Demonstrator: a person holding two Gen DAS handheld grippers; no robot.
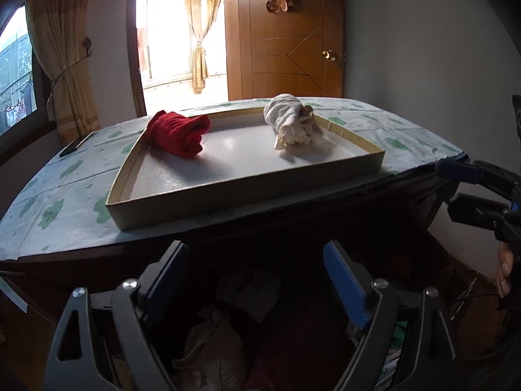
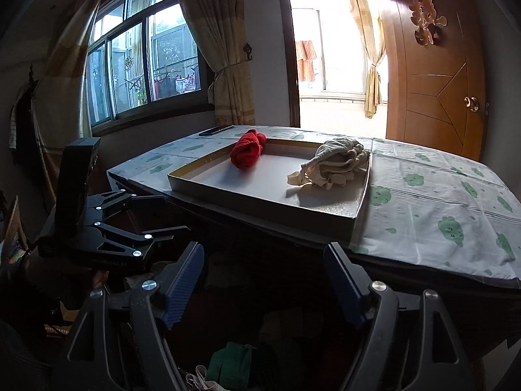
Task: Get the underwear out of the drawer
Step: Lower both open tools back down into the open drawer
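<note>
Clothed table [image 2: 439,195], shallow tray [image 2: 260,208], phone [image 2: 215,130]

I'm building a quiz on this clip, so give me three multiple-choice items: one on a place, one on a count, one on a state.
1. Where does the red garment lie?
A. In the shallow tray
B. On the floor
C. On the door handle

2. How many garments lie in the tray?
A. One
B. Two
C. Four

3. How do the left tongs stand?
A. Shut on red cloth
B. Shut on nothing
C. Open, holding nothing

Answers:
1 A, it rests at the tray's far left corner.
2 B, the red one and the cream garment.
3 C, a wide gap separates the blue pads.
</note>
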